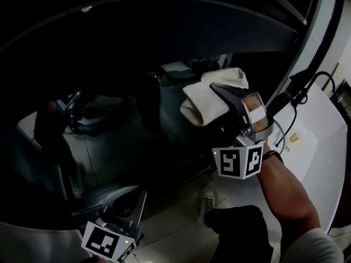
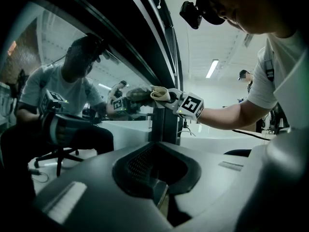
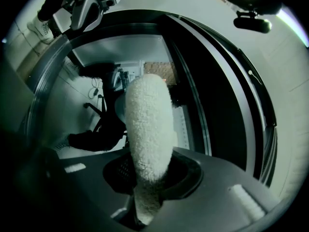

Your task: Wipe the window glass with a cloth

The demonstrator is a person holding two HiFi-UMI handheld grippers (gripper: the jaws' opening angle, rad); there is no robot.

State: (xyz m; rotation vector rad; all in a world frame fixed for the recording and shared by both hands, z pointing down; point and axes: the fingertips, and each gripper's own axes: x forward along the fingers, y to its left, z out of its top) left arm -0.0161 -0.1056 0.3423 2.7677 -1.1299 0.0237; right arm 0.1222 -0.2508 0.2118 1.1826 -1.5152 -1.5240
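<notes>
Right gripper (image 1: 224, 98) at upper right, jaws clamped on a folded cream cloth (image 1: 202, 107). The cloth lies against the dark window glass (image 1: 109, 81), which carries dim reflections of a room. Left gripper (image 1: 133, 197) low at left, well apart from the cloth. Bare forearm (image 1: 285, 185) behind the right gripper. White panel (image 1: 321, 141) with a black cable (image 1: 307, 84) at far right

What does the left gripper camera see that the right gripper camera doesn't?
Only the left gripper view: the right gripper seen from outside, the person's forearm and a ceiling light. Only the right gripper view: the left gripper up in the corner, and jaws clamped on the cloth close up. Both: the cloth and the window glass.
</notes>
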